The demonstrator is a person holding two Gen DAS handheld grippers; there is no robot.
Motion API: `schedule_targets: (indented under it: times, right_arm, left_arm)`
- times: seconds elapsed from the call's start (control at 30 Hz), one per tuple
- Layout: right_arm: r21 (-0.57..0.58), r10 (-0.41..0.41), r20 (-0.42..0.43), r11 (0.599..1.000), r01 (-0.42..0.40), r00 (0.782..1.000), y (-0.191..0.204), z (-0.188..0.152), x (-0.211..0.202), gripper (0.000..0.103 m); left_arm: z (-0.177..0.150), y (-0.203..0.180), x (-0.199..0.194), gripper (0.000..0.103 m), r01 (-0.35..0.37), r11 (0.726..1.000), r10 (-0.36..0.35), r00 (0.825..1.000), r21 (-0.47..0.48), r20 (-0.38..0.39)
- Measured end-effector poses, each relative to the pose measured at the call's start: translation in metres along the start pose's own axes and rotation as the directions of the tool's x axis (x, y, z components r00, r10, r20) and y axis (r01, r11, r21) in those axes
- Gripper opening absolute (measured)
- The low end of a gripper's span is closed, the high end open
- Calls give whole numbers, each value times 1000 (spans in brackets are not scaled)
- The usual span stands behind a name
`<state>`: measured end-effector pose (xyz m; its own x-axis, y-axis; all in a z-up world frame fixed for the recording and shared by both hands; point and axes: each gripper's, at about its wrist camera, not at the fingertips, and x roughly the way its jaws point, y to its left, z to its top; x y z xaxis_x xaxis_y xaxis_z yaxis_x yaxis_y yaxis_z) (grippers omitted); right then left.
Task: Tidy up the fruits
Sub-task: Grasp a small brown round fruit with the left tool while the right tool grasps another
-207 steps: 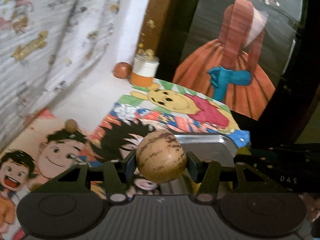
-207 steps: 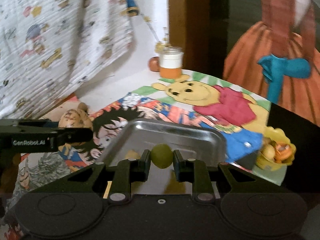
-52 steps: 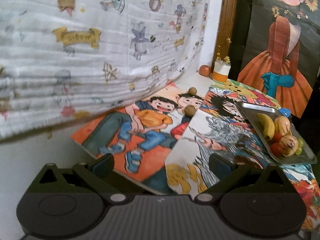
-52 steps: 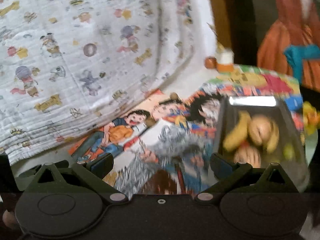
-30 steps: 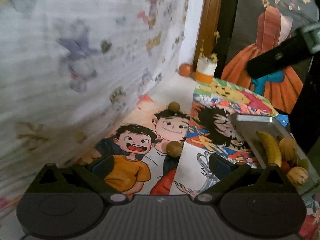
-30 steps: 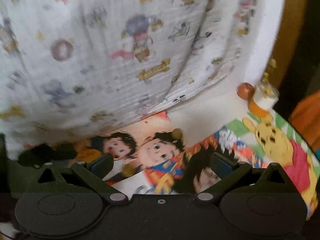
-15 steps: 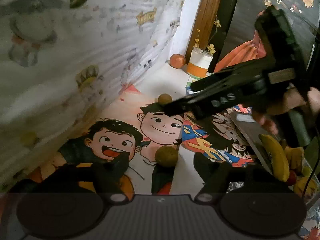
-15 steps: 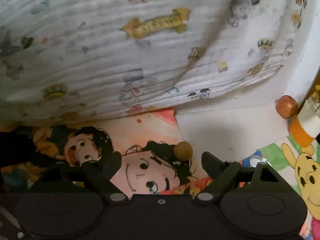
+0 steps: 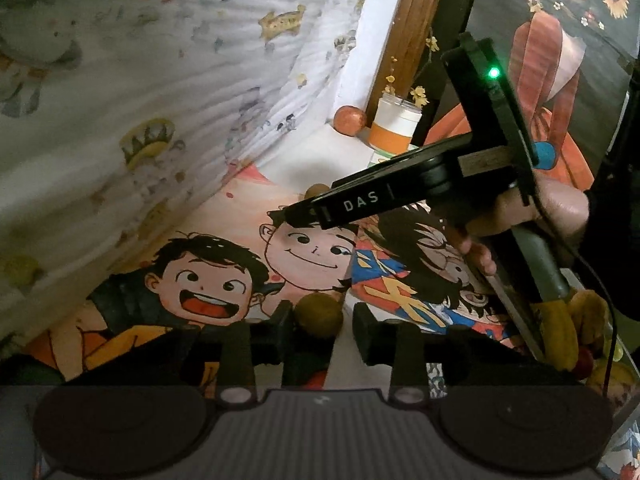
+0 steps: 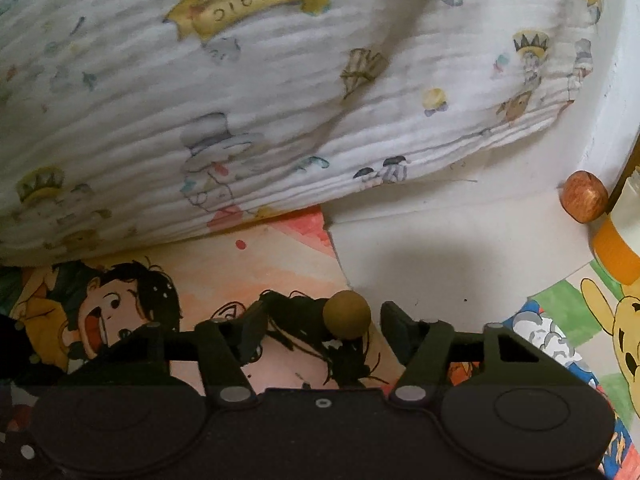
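In the left wrist view, a small brown round fruit (image 9: 319, 315) lies on the cartoon poster between the fingers of my left gripper (image 9: 322, 322), which is open around it with gaps on both sides. In the right wrist view, a second small brown round fruit (image 10: 347, 314) lies on the poster between the fingers of my right gripper (image 10: 322, 326), open and wide of it. The right gripper also shows in the left wrist view (image 9: 316, 210), over that fruit. The metal tray (image 9: 520, 332) with bananas (image 9: 560, 328) and other fruit is at the right edge.
A reddish apple (image 9: 350, 120) and a white-and-orange jar (image 9: 395, 126) stand at the back by the wall; both also show in the right wrist view, the apple (image 10: 585, 196) beside the jar (image 10: 620, 236). A patterned white cloth (image 10: 280, 80) hangs along the left.
Both grippers have moved down and forward onto the two small brown fruits, which now lie between their open fingers. The left fingers have narrowed around their fruit.
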<state>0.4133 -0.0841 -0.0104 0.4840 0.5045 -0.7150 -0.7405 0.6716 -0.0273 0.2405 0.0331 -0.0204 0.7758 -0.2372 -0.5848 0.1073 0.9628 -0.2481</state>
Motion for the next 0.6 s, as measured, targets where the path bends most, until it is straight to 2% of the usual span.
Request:
schedule_targets:
  times: [0.07,0.17,0.4,0.6]
  right_arm:
    - [3,1,-1,1000,-1,1000,-1,0,2,57]
    - [3,0,8,1000,0,1000,0,-1,4,51]
    - [-21,4,7,1000,-4,1000,6,-2,3,30]
    - [-34,19,-3,999,-19,1000,14,-5,-2,28]
  left_arm:
    - [0,2,0,30,-1,1000,1,1000,-15,1]
    - [0,3,0,30,1,1000,-1,1000,-21,2]
    - [1,3,0,30,-2,999,2,1000,-39,7]
    - [0,3,0,30,-5,999,6,1000,-52,6]
